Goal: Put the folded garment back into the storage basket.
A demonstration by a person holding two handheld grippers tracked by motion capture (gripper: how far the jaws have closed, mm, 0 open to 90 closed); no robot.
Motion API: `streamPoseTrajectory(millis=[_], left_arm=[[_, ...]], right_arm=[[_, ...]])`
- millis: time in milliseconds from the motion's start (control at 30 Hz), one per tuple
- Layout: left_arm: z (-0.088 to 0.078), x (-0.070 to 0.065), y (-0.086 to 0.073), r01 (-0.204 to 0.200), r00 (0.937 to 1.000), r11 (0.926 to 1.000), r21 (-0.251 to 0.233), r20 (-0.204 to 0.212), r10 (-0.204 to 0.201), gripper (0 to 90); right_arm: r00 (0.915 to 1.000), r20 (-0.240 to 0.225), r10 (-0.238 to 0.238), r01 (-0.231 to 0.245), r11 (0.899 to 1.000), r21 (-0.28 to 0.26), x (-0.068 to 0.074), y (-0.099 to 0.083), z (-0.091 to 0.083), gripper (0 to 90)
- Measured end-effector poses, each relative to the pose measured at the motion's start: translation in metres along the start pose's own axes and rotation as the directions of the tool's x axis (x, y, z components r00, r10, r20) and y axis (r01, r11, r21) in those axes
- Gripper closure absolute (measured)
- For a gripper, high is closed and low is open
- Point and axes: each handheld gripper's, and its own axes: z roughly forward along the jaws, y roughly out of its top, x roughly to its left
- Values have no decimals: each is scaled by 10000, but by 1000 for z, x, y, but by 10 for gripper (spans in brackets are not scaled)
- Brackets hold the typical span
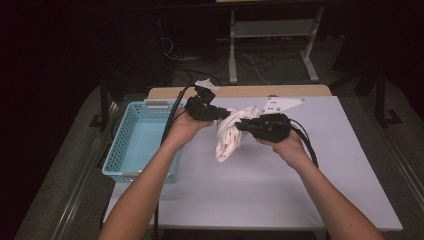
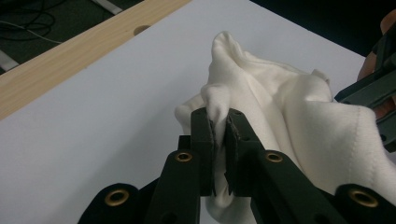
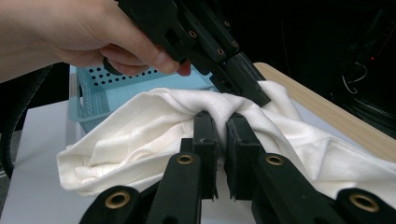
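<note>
A white cloth (image 1: 229,134) with small dark dots hangs above the white table (image 1: 260,185), held up between both hands. My left gripper (image 1: 220,113) is shut on a fold of the cloth (image 2: 280,116) near its top; in the left gripper view the fabric is pinched between my left gripper's (image 2: 220,122) jaws. My right gripper (image 1: 241,125) is shut on another fold of the cloth (image 3: 140,140) close by, with fabric squeezed between my right gripper's (image 3: 221,120) jaws. The two grippers stand near each other, tips almost meeting. The cloth's lower end droops toward the table.
A light blue perforated basket (image 1: 131,165) sits at the table's left edge, just left of my left forearm. A wooden strip (image 1: 240,91) runs along the table's far edge. Dark floor with cables and a metal frame (image 1: 272,45) lies beyond.
</note>
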Motion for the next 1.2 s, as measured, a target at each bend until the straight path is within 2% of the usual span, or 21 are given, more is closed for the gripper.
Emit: streamPoseTrajectory(millis=[533,1200], left_arm=[[-45,32,-25,526,9981,9982,-304,-302,-535,821],[-87,63,-56,935,9928,9950,-359,-719,-959,821]], right_arm=[[9981,-483,-383,394,9990,212,16,27,51,826],[9942,-903,-589,624,9974,364,38,49,103,826]])
